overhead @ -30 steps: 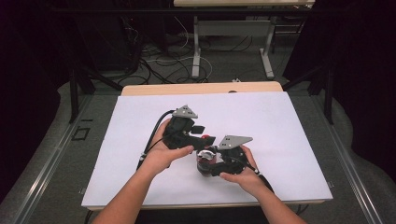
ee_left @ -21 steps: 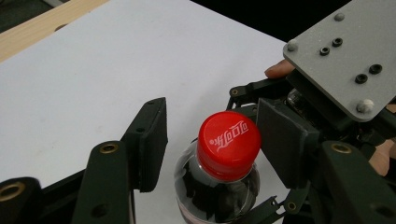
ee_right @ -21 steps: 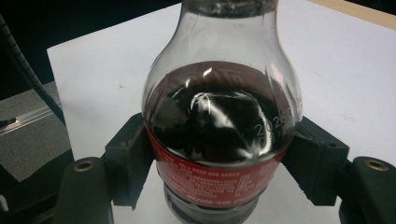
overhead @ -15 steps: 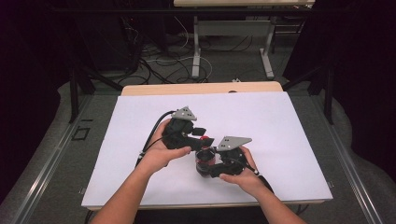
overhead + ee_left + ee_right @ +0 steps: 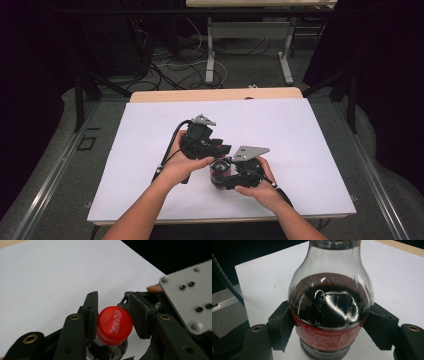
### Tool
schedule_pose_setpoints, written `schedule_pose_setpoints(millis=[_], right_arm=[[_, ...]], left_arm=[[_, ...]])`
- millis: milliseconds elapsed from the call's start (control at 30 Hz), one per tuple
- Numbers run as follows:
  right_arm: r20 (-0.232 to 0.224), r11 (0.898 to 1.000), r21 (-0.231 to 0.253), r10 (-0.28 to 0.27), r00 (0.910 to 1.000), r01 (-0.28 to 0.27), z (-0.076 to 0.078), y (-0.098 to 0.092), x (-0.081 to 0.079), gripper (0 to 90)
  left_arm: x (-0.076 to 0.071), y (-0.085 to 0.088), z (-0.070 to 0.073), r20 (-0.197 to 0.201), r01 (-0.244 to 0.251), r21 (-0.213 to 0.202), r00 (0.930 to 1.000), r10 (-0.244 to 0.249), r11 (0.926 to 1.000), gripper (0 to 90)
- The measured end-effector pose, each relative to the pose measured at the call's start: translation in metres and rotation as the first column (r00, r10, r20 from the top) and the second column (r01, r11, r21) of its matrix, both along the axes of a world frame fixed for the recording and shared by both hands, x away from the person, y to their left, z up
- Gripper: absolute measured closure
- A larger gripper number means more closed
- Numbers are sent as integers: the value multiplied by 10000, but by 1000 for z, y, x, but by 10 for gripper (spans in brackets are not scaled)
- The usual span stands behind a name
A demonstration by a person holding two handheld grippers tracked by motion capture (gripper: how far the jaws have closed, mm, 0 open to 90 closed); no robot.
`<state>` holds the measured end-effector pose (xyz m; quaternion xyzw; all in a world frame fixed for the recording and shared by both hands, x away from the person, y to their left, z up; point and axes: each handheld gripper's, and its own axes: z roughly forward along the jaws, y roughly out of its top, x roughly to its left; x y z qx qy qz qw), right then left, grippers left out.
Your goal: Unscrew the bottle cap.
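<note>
- High view: a wooden worktop (image 5: 150,96) covered by a white sheet (image 5: 310,140); two forearms enter from the bottom edge.
- Clear plastic bottle of dark cola with a red label (image 5: 329,312) stands near the middle of the sheet, between the two hands.
- Right gripper (image 5: 332,328): black jaws pinch the bottle's body at the label band, one pad on each side.
- Left gripper (image 5: 113,317): black jaws flank the round red screw cap with white lettering (image 5: 114,325); the left jaw touches the cap, the right jaw sits just beside it, and whether it makes contact cannot be told.
- A grey three-cornered plate (image 5: 250,152) tops the right gripper in the high view.
</note>
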<state>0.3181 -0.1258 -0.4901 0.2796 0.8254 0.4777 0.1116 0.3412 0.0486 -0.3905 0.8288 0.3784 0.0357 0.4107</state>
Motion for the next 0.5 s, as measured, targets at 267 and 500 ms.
schedule_pose_setpoints(millis=[267,500], right_arm=[[20,10000,-80,-9,10000,9,-1,1,0,299],[-14,10000,-1,21,10000,-21,1,-1,0,299]], left_arm=[[-5,-6,3,-444,-927,167,9946,934,9956,604],[-3,3,9,572,487,-221,9972,-474,9986,430]])
